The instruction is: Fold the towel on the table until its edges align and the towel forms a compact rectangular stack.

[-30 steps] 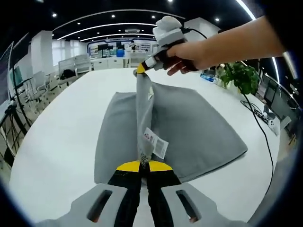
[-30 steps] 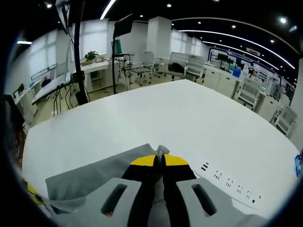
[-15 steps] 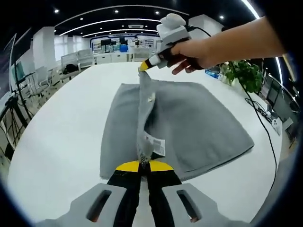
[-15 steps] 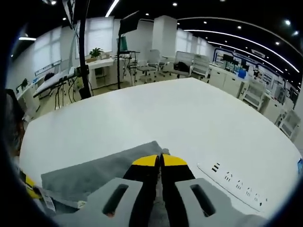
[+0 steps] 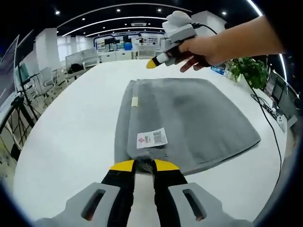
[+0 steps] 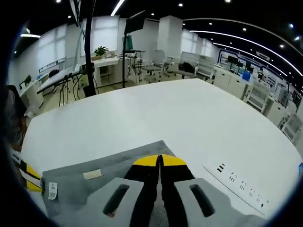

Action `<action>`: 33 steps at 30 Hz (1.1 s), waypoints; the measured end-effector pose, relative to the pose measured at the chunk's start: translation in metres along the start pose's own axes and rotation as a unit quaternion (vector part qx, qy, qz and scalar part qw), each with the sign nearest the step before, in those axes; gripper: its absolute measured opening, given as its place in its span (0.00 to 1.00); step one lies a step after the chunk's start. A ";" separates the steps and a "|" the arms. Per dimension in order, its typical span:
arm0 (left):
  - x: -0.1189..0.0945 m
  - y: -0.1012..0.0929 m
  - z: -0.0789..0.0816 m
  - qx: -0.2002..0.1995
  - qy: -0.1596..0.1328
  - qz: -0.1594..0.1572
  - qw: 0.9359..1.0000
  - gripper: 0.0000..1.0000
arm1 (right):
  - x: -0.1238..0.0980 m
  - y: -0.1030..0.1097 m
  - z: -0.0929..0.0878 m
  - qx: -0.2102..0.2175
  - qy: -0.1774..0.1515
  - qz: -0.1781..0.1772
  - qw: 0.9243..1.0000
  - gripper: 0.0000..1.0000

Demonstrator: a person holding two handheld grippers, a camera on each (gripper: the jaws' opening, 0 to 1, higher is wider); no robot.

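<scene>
White table [image 5: 66, 123] in an open office carries the towel [image 5: 189, 118], lying flat and folded once, its label [image 5: 152, 138] facing up near my left gripper [image 5: 144, 164]. I see those jaws slightly parted over the near edge, holding nothing. My right gripper [image 6: 160, 160] hovers above the far corner — jaws together, and I cannot tell any cloth between them. I judge one fold done; the next calls for re-gripping two corners and carrying them across. Edge alignment underneath is hidden — the towel's near edge is cut off behind my jaws.
</scene>
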State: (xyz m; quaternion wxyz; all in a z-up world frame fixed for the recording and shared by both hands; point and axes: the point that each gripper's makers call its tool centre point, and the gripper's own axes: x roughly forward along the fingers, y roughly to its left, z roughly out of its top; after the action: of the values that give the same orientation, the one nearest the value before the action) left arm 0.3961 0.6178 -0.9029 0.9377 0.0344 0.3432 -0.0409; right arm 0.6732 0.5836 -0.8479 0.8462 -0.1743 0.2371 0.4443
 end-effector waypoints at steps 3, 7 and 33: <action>-0.003 0.009 0.002 0.008 -0.004 0.022 1.000 0.26 | -0.008 0.000 -0.008 0.008 0.000 0.001 1.000 0.00; -0.008 0.017 0.010 0.043 -0.017 0.042 0.998 0.26 | -0.016 -0.001 -0.016 0.009 0.006 0.002 1.000 0.00; 0.008 -0.026 0.003 0.026 0.028 -0.023 0.999 0.25 | -0.075 0.007 -0.084 0.006 0.064 0.046 0.997 0.56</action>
State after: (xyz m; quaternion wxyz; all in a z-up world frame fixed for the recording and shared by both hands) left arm 0.4014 0.5917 -0.9065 0.9254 0.0516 0.3689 -0.0703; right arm 0.6096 0.4950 -0.8767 0.8088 -0.1862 0.3008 0.4697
